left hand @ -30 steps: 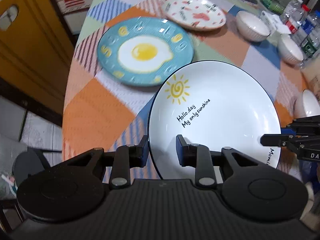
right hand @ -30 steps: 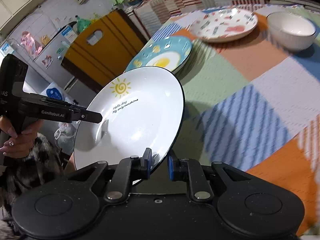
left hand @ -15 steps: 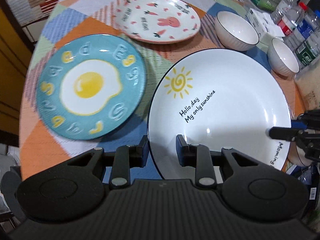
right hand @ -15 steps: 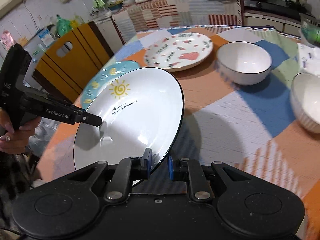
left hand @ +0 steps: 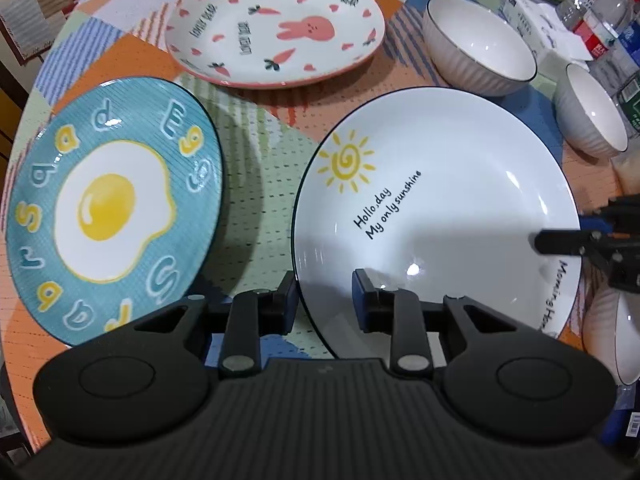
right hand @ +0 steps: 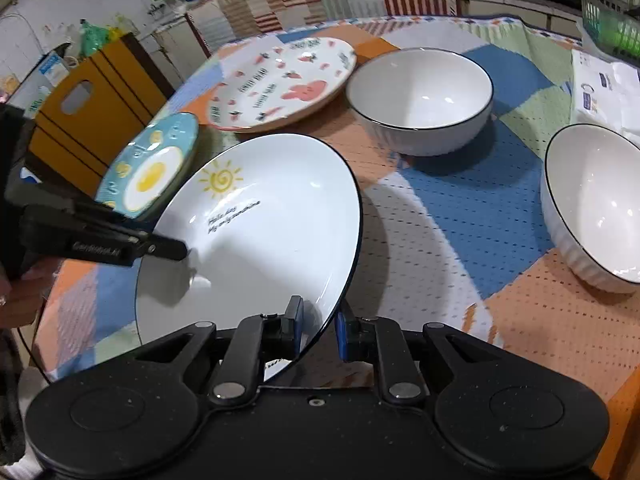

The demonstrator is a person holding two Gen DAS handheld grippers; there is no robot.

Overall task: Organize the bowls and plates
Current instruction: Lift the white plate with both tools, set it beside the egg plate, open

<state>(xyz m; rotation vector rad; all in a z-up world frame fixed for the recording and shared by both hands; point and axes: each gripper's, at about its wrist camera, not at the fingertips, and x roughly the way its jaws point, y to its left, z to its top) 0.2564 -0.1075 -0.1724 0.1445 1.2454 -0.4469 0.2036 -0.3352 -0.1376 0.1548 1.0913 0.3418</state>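
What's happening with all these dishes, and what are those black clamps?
A person is tidying dishes with two hand-held grippers. The left gripper and the right gripper each pinch the rim of the sun plate, holding it tilted over the table. The egg plate, the bunny plate and two bowls rest on the cloth.

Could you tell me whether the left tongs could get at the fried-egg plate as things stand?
Probably not yet: the left tongs are clamped on the sun plate's rim, shared with the right tongs. The fried-egg plate lies uncovered beside them.
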